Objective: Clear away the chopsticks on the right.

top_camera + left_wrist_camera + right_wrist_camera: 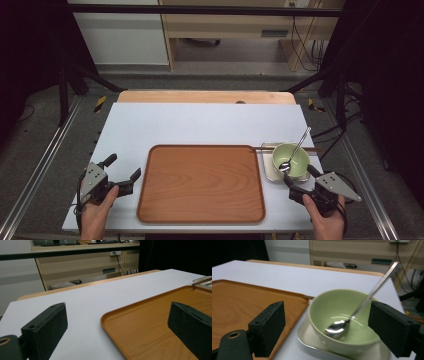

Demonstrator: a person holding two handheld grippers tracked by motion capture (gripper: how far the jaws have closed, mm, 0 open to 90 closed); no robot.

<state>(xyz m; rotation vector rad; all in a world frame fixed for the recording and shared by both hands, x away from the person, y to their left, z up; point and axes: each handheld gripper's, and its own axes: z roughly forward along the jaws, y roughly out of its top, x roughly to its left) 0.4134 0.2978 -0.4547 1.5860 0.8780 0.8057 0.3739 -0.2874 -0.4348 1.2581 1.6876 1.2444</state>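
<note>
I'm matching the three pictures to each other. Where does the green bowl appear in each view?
High view: green bowl right of the wooden tray, ahead of the right gripper.
Left gripper view: not in it.
Right gripper view: bowl centre right, between the open jaws, untouched.
Shared landmark: the tray.

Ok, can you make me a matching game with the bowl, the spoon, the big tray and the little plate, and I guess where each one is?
Things:
1. green bowl
2. spoon
3. wooden tray
4. small plate

Places:
A. leaning inside the bowl
B. middle of the table, nothing on it
C. under the bowl
D. on the small plate, right of the tray

Pairs: 1-D, 2-A, 3-B, 4-C
</note>
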